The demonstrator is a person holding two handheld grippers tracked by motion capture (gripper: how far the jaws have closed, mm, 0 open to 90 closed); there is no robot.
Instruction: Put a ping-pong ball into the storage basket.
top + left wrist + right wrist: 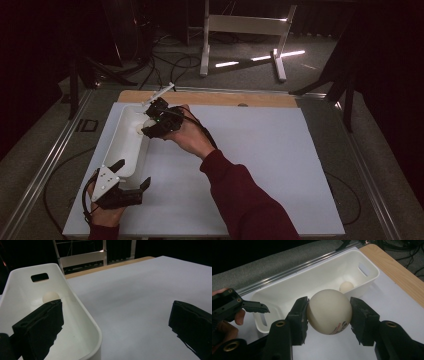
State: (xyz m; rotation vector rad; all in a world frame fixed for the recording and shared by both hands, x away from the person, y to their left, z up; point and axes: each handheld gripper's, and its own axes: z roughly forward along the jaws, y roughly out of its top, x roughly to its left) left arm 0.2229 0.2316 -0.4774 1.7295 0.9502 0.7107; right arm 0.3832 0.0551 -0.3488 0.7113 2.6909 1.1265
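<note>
The right gripper [329, 312] holds a white ball [329, 311] tight between its two black jaws. One jaw presses on each side of the ball. The ball has small red and dark print near its bottom. In the high view, the right gripper [159, 120] is up over the far end of a long white bin [126, 145], and the ball [149, 123] shows as a pale spot between the jaws, just above the bin's right wall.

The bin [312, 280] sits on the left side of the white table top [260, 165]. It has a slot handle cut in each short end. A second white ball [346, 286] lies inside the bin, near the far end wall. In the left gripper view this second ball [51, 297] rests on the bin floor below the slot handle.

The left gripper [121, 185] is at the near end of the bin, low by the table edge. Its jaws are spread wide apart and hold nothing. One jaw is inside the bin [82, 322] and the other is out over the table, so the bin's right wall stands between them. It is hard to tell if the jaw touches the wall.
</note>
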